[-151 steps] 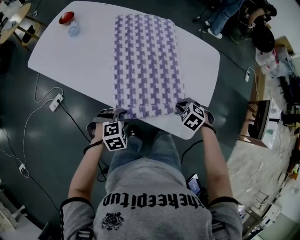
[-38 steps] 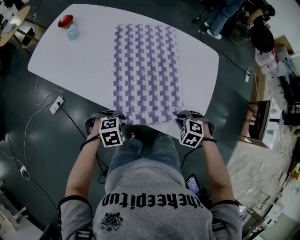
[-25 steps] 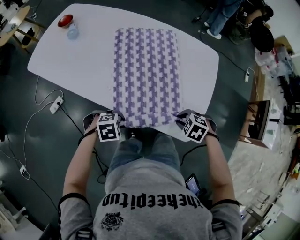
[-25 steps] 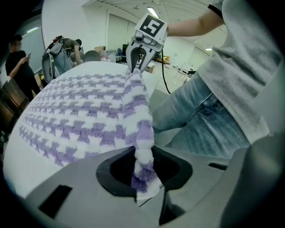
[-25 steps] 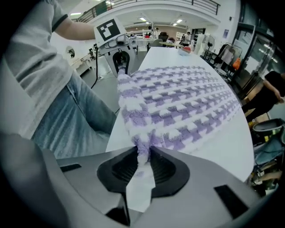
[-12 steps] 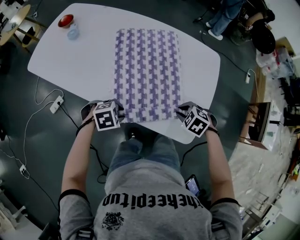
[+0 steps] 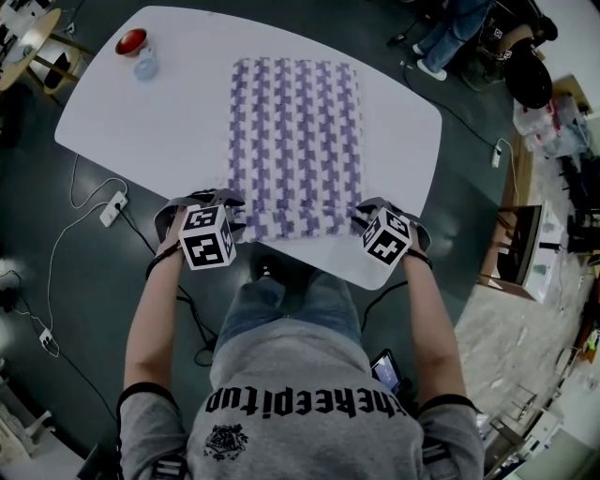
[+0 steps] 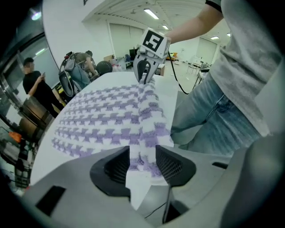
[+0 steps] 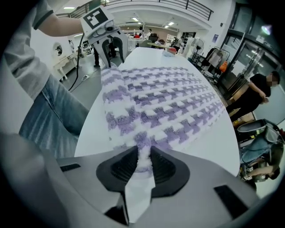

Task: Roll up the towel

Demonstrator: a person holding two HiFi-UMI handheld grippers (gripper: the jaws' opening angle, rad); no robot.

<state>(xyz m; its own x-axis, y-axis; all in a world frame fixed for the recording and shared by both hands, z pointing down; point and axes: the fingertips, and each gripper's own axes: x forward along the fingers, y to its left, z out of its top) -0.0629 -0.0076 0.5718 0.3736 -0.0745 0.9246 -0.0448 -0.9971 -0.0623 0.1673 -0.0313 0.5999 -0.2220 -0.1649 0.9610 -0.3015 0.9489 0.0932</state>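
A purple-and-white patterned towel [image 7: 295, 131] lies lengthwise on the white table [image 7: 141, 112], its near end folded over into a thick edge. My left gripper [image 7: 232, 210] is at the near left corner. In the left gripper view its jaws [image 8: 142, 162] have just been opening, and the folded towel [image 8: 111, 120] still fills the gap, touching both pads. My right gripper [image 7: 361, 216] holds the near right corner. Its jaws [image 9: 143, 162] have also just been opening a little, and still pinch a narrow ridge of towel [image 9: 169, 102]. Each gripper view shows the other gripper at the far end of the fold.
A red bowl [image 7: 131, 39] and a clear cup [image 7: 147, 61] stand at the table's far left corner. A power strip [image 7: 112, 204] and cables lie on the floor to the left. People [image 7: 450, 28] and bags are beyond the table's far right.
Both grippers have carried the towel's near edge away from the table's front rim and over onto the towel. The left cube has drifted a little to the left.
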